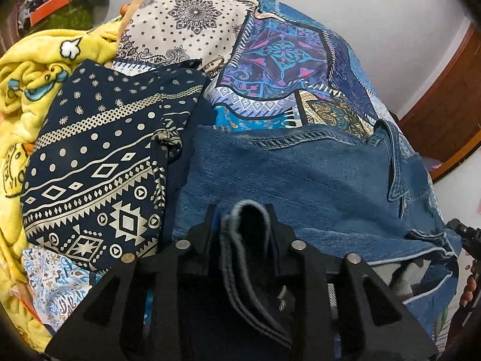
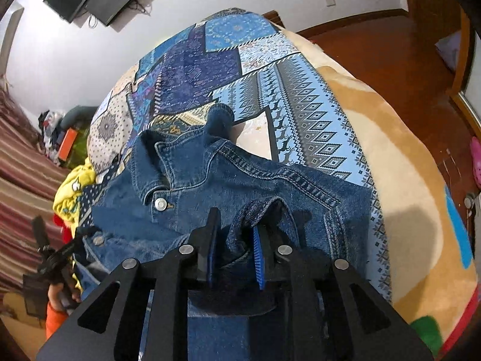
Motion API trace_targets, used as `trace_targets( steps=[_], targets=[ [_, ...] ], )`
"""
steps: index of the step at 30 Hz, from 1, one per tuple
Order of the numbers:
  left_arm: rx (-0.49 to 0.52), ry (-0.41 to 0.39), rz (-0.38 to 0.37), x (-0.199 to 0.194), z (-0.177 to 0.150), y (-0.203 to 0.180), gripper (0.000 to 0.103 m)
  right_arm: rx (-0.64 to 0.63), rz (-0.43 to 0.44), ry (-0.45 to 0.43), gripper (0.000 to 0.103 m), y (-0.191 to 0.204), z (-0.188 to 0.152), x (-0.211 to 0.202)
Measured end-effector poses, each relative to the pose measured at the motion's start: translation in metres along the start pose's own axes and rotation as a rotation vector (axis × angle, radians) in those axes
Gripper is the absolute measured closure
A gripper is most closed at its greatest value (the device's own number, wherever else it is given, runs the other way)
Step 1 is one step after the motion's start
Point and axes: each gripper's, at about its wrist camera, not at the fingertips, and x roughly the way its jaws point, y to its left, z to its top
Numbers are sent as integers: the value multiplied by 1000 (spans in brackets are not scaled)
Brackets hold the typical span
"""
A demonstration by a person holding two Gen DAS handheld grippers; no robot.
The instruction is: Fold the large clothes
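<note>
The jacket point(image 2: 228, 180) lies on the bed point(image 2: 390, 150), front up, both edges pinched: a fold seems underway. The left gripper point(image 1: 243, 225) is clenched on a thick hem; the right gripper point(image 2: 237, 240), nearly closed, grips bunched denim. Next, carry both edges across together.

A bed is carrying everything, its patchwork bedspread point(image 2: 192, 69) of blue, purple and cream panels lying over a tan blanket point(image 2: 399, 156) that is showing along the right edge. A denim jacket point(image 2: 240, 174) is lying on the near part of the bedspread. To its left a navy patterned cloth point(image 1: 99, 162) is resting, with a crumpled yellow cartoon-print blanket point(image 1: 18, 96) lying at the far left.
</note>
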Motion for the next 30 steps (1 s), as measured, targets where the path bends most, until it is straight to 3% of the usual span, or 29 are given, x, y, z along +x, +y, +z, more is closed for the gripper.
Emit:
trace_targets(
  steps=[4,6,8,10,11,14,16,18,25,30],
  targets=[
    [46,6,13,-13,4,-6,72,-65,-50,-4,86,9,6,-20],
    [87,-8,40,-24,6,-13,70,-99,-85,-54,78,16,7,-38],
    [124,-31,52,-44,9,-19,62,-159,-202,-168,67,26,7,-66],
    [132,-75,37,-67,12,-21,44,-186,-225,-244,51,33,5,-94],
    [133,-101,28,-79,12,-22,41,-194,-218,-257,45,36,3,-103],
    [143,-172,16,-114,10,-22,30,-247,-201,-263,43,48,-8,-121],
    [153,-194,15,-128,3,-21,17,-282,-203,-243,40,54,-16,-121],
    [171,-187,22,-132,-7,-19,12,-331,-202,-214,38,62,-32,-115],
    [318,-33,122,-100,-59,-18,12,-414,-190,-38,37,71,-76,-58],
    [347,48,147,-64,-66,-21,12,-452,-205,107,37,75,-81,-11]
  ],
)
